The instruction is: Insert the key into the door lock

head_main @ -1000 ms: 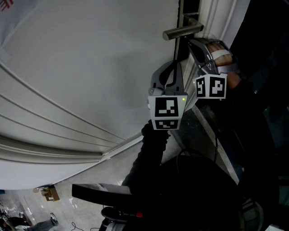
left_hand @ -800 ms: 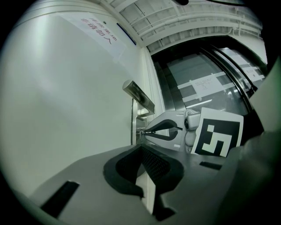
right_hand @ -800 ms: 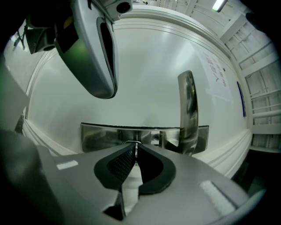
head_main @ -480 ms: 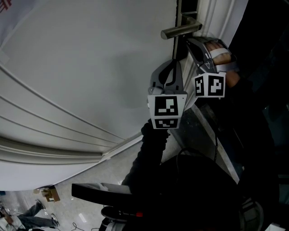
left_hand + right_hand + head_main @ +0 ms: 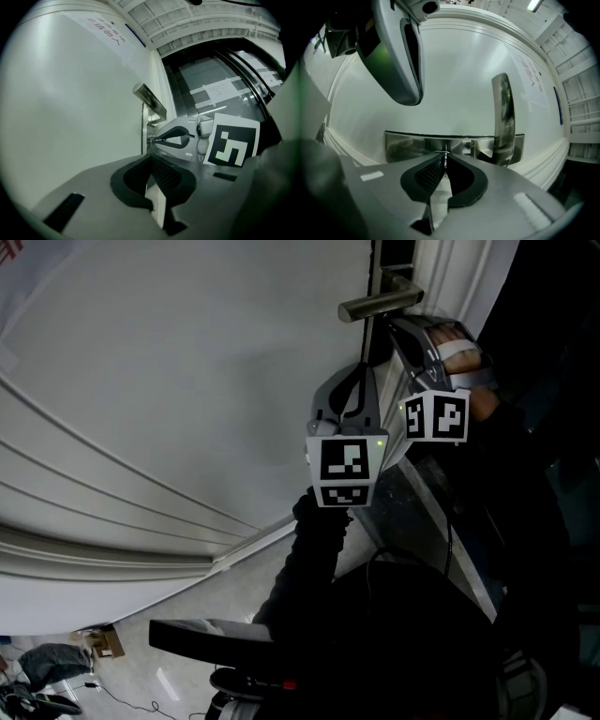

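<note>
Door point(image 5: 187, 381) fills most of the head view, a white panel with a metal lever handle point(image 5: 380, 304) near its right edge. The left gripper point(image 5: 361, 376) reaches up along the door face and ends just below the handle. The right gripper point(image 5: 397, 329) comes in from the right, and its tips are close beside the door edge under the handle. The key is too small to make out from here. In the left gripper view, that gripper's own dark pads meet at their tips with nothing visible between them. Beyond them the right gripper lies across the picture. A thin key point(image 5: 151, 139) sticks out of its pinched tips, its long axis level in this view and pointing left at the narrow steel lock plate point(image 5: 143, 129) below the lever. The key's end touches the plate or is just short of it, and I cannot tell whether it has entered the keyhole. In the right gripper view, the jaws are clamped on the key, which shows only as a slim bright sliver standing edge-on between the pads. Its long axis runs straight ahead along the jaws, with its tip at the steel plate. The plate stretches as a horizontal band across this picture. The lever stands upright to the right of the key, and the left gripper hangs in the upper left, well apart from the key.
</note>
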Action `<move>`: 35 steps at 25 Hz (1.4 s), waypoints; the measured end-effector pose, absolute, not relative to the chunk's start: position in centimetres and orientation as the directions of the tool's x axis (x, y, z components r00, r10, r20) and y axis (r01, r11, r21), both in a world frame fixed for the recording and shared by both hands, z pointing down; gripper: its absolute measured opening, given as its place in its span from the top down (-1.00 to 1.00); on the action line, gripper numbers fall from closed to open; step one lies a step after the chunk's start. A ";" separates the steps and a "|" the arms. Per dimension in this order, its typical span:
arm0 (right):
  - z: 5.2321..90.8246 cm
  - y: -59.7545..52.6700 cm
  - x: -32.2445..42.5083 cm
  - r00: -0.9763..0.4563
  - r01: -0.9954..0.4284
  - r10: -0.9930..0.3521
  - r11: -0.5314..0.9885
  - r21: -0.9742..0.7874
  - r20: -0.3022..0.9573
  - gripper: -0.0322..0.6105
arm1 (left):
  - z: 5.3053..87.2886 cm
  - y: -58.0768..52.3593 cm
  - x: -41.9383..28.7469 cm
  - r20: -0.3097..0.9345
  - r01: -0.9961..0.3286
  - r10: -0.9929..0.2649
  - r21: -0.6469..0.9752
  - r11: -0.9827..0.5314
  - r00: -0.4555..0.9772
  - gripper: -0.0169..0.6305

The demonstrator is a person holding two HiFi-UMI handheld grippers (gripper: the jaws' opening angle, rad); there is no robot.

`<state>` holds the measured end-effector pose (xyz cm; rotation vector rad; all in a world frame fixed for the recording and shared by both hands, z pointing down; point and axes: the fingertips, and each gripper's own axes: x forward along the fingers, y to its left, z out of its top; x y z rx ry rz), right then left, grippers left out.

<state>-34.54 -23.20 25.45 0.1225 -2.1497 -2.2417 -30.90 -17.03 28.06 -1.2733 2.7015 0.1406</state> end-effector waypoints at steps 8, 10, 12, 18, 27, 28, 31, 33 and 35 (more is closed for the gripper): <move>25.3 -23.1 -34.5 -0.995 -0.037 -0.094 -0.038 0.999 -0.040 0.86 | 28.2 -17.1 -31.3 -0.171 -0.771 -0.757 0.028 0.637 -0.631 0.94; 25.3 -23.0 -34.5 -0.994 -0.042 -0.100 -0.036 0.998 -0.045 0.86 | 28.3 -17.1 -31.3 -0.169 -0.769 -0.755 0.032 0.639 -0.634 0.94; 25.3 -23.0 -34.5 -0.994 -0.045 -0.101 -0.034 0.998 -0.048 0.86 | 28.2 -17.1 -31.3 -0.170 -0.767 -0.753 0.033 0.640 -0.636 0.94; 25.6 -23.3 -34.7 -0.993 -0.049 -0.108 -0.037 0.998 -0.053 0.86 | 28.4 -17.0 -31.3 -0.172 -0.762 -0.747 0.038 0.646 -0.642 0.94; 25.5 -23.2 -34.7 -0.993 -0.062 -0.104 0.007 0.998 -0.061 0.85 | 28.4 -16.4 -31.0 -0.168 -0.747 -0.732 0.041 0.664 -0.660 0.94; 25.6 -23.3 -34.7 -0.993 -0.058 -0.103 0.033 0.998 -0.054 0.85 | 28.4 -16.3 -31.0 -0.168 -0.744 -0.730 0.040 0.667 -0.663 0.94; 26.1 -23.3 -34.7 -0.996 -0.019 -0.093 0.076 0.997 -0.012 0.82 | 28.3 -16.1 -30.8 -0.170 -0.738 -0.724 0.040 0.673 -0.669 0.94; 26.2 -23.2 -34.5 -0.997 -0.007 -0.079 0.086 0.996 0.000 0.78 | 28.1 -15.9 -30.8 -0.173 -0.734 -0.719 0.039 0.678 -0.673 0.94; 26.3 -23.1 -34.3 -0.998 -0.007 -0.069 0.093 0.996 -0.001 0.76 | 28.1 -15.6 -30.7 -0.173 -0.729 -0.714 0.037 0.683 -0.678 0.95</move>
